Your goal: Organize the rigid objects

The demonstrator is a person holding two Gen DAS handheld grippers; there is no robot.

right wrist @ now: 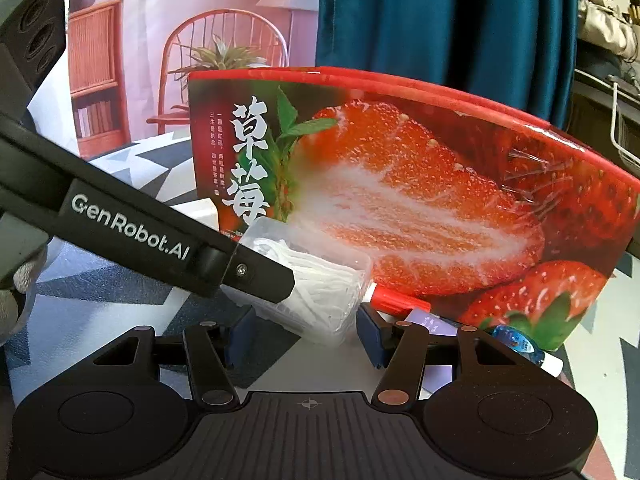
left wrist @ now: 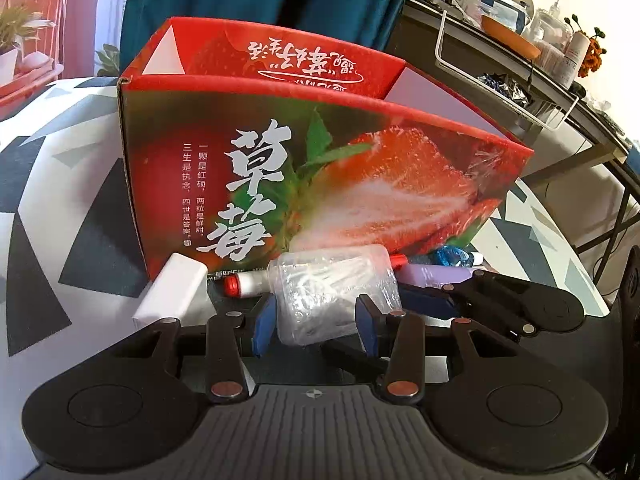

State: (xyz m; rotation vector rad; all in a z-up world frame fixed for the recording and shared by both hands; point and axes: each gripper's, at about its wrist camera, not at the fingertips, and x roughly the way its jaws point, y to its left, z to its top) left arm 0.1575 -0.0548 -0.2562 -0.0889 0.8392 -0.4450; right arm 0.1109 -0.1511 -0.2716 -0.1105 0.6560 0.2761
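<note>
A clear plastic box of white picks lies tilted in front of the red strawberry carton. My left gripper is shut on the box, with both blue pads against its sides. Its black finger crosses over the box in the right wrist view. My right gripper stands open around the box's near end, with a thin gap at each pad. In the left wrist view my right gripper's blue finger lies at the box's right end.
Along the carton's foot lie a white block, a red-capped tube, a purple tube and a small blue bottle. The patterned tablecloth covers the table. A dark shelf with a wire basket stands at the back right.
</note>
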